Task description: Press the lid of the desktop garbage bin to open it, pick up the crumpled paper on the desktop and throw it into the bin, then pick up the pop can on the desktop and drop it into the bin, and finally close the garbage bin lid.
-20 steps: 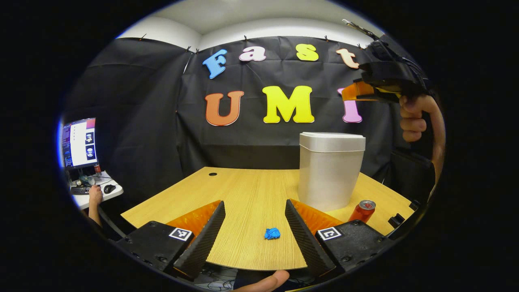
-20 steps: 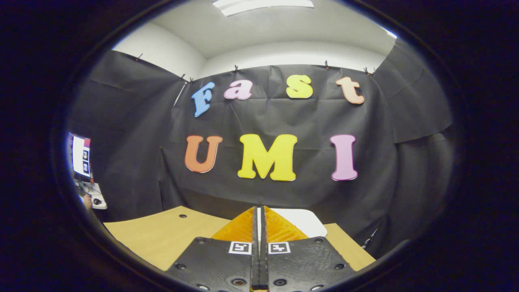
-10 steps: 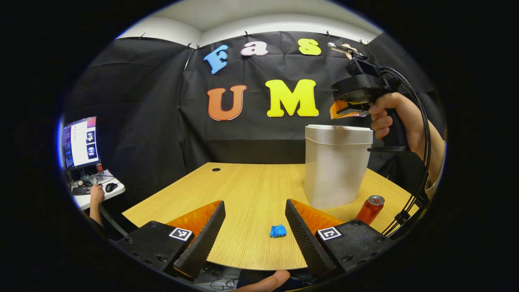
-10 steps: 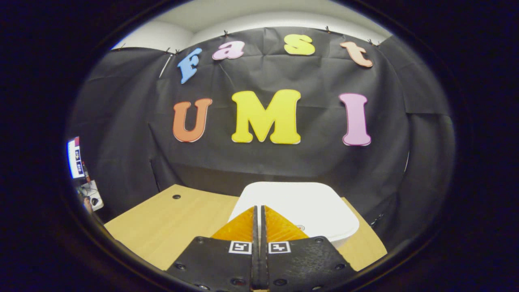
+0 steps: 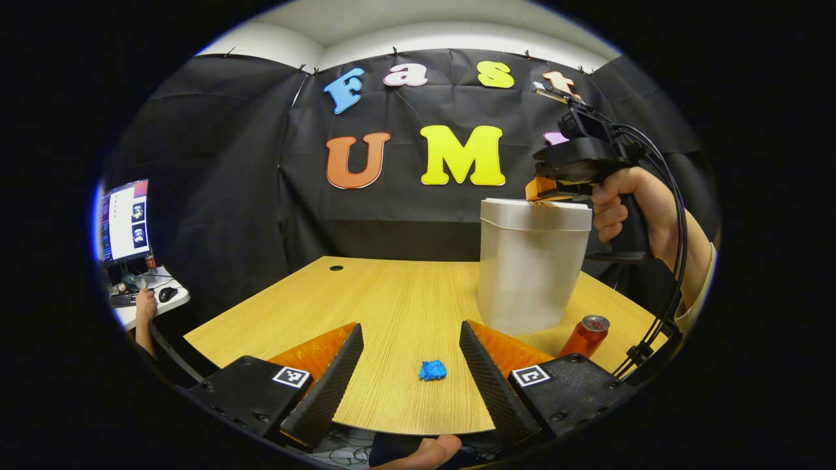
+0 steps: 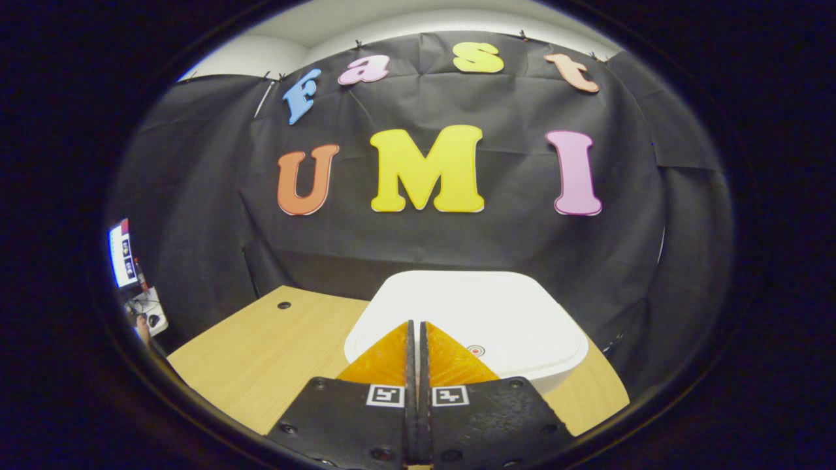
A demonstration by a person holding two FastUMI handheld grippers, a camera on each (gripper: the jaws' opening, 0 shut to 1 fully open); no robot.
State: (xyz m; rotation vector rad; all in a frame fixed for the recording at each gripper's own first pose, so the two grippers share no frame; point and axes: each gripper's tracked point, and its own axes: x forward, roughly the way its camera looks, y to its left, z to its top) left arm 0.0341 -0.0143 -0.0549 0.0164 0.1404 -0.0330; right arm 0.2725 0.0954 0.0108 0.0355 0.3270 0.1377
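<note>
The left gripper [image 5: 408, 365] was low over the near edge of the table [image 5: 392, 294], its two fingers spread wide with nothing between them. Their inner pads [image 5: 480, 365] were ribbed, like fine rubber teeth, and each finger had a wedge shape. Each black base carried one small square marker. One crumpled paper [image 5: 432, 370], a small blue ball with many folds, lay on the table between the two fingers but beyond their tips, touching neither.

The right gripper [image 6: 414, 333] had its fingers pressed together, with only a thin line between them and nothing held. Its tips were right at the lid [image 6: 496, 313], near the front edge; in the left gripper view the right gripper [image 5: 545, 190] was at the lid's top, held by a hand [image 5: 627, 205] on the black handle. I could not tell if it touched the lid. Black cables ran down from this gripper.

The bin [image 5: 529, 267] was one, white, smooth plastic, tall, a little narrower at the bottom, with rounded corners. The lid was flat and closed, with one small round mark [image 6: 476, 350] on it.

One can [image 5: 584, 335], red metal with a silver top, stood upright just beside the bin, on its right in the left gripper view. The table was light wood with straight grain and had one round hole [image 5: 336, 267] far back.
</note>
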